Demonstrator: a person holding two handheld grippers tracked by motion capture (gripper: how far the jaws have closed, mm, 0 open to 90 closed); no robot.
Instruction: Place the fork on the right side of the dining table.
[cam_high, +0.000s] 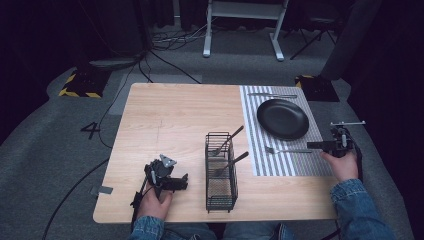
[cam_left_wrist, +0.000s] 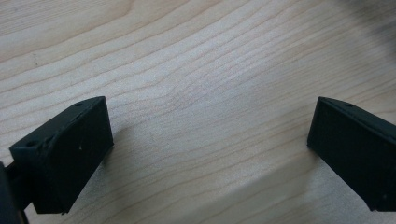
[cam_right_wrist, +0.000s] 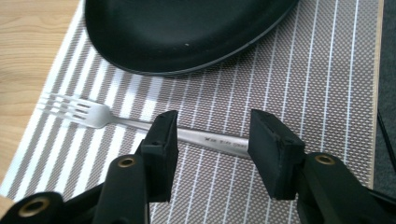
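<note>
Two black block-shaped jaws of the right gripper (cam_right_wrist: 212, 140) sit nearest in the right gripper view, parted to a middling gap, nothing clamped; the handle of the silver metal fork (cam_right_wrist: 140, 123) passes between and beyond them, lying flat on the grey woven placemat with white stripes (cam_right_wrist: 303, 84). Whether the jaws touch the handle, cannot tell. Fork tines point to 9 o'clock in that view; stamped lettering on the handle, too small to read

High view: right gripper (cam_high: 320, 145) at 3 o'clock of the pale wood-grain table (cam_high: 170, 115), this fork (cam_high: 285, 150) just beside it. One round matte black plate (cam_high: 283, 118) on the placemat (cam_high: 295, 165), at 12 o'clock from the fork. One more piece of silver cutlery (cam_high: 272, 95) beyond the plate, kind unclear

One black wire-mesh rectangular caddy (cam_high: 221, 172) at table centre-front, two dark-handled utensils (cam_high: 227, 139) leaning out toward 2 o'clock

Left gripper (cam_high: 172, 182) at 7 o'clock, jaws spread wide over bare wood, empty
</note>
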